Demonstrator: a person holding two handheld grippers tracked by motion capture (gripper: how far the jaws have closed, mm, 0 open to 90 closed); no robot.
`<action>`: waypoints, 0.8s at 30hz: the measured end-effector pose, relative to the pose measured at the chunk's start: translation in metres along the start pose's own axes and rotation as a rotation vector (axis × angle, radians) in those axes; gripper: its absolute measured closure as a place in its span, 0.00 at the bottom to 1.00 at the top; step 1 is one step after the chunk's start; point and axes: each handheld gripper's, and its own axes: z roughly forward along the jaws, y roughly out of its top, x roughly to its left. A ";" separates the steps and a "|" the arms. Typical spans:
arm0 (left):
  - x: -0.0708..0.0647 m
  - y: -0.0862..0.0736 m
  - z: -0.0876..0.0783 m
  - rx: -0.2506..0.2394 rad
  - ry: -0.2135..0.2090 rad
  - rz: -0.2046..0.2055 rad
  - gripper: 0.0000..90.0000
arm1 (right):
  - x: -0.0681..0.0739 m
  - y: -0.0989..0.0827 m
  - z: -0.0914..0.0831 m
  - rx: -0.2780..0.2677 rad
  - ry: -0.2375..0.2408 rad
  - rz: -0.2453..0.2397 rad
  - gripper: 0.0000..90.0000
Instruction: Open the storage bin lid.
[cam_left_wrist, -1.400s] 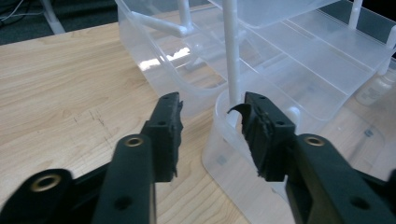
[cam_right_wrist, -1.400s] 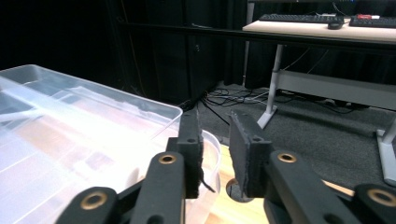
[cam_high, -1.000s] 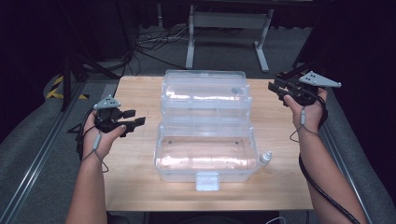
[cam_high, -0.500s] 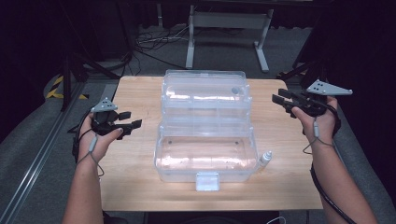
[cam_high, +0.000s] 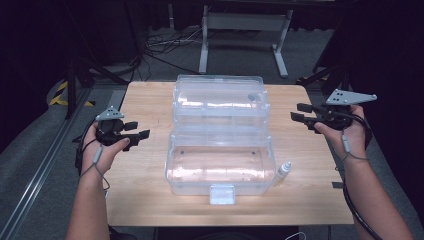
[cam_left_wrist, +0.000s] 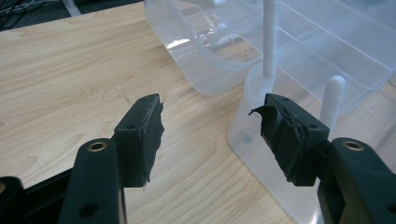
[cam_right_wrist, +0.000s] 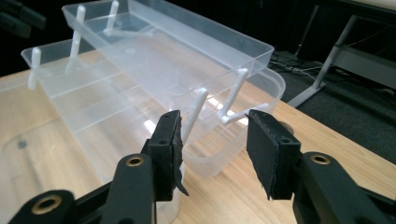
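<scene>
Clear tiered box (cam_high: 220, 145): we see it standing open mid-table between our two grippers, apart from both, its stepped trays spread toward the far edge and its base nearest us.
Latch (cam_high: 222, 194): a pale tab on the base's near wall, seen from the high view.
Swing arms (cam_right_wrist: 233, 95): our right gripper view picks out the thin white struts that carry the trays, just beyond our fingertips; the high view does not resolve them.
Box corner (cam_left_wrist: 261, 84): our left gripper view catches the base's rounded corner just behind the right-hand finger, with a white strut rising from it.
Left gripper (cam_high: 132, 130): we hold it over bare wood left of the box, jaws wide, having just been opening, nothing between them.
Left pads (cam_left_wrist: 144, 135): the torn black rubber shows up close.
Right gripper (cam_high: 302, 112): we hold it right of the box, jaws wide, having just been opening, nothing gripped.
Small white bottle (cam_high: 283, 171): it stands just beside the base's right near corner, between the box and our right forearm.
Wooden table (cam_high: 145, 100): pale planks under everything.
</scene>
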 end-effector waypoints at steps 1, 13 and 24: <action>0.000 0.000 0.000 0.004 0.000 0.000 0.43 | 0.002 0.002 0.000 0.025 0.008 -0.016 0.62; 0.001 -0.004 -0.002 0.025 -0.001 -0.008 0.43 | 0.009 0.006 0.000 0.175 0.063 -0.065 0.64; -0.001 -0.010 -0.005 0.043 -0.001 -0.011 0.43 | 0.013 0.007 0.003 0.296 0.109 -0.115 0.64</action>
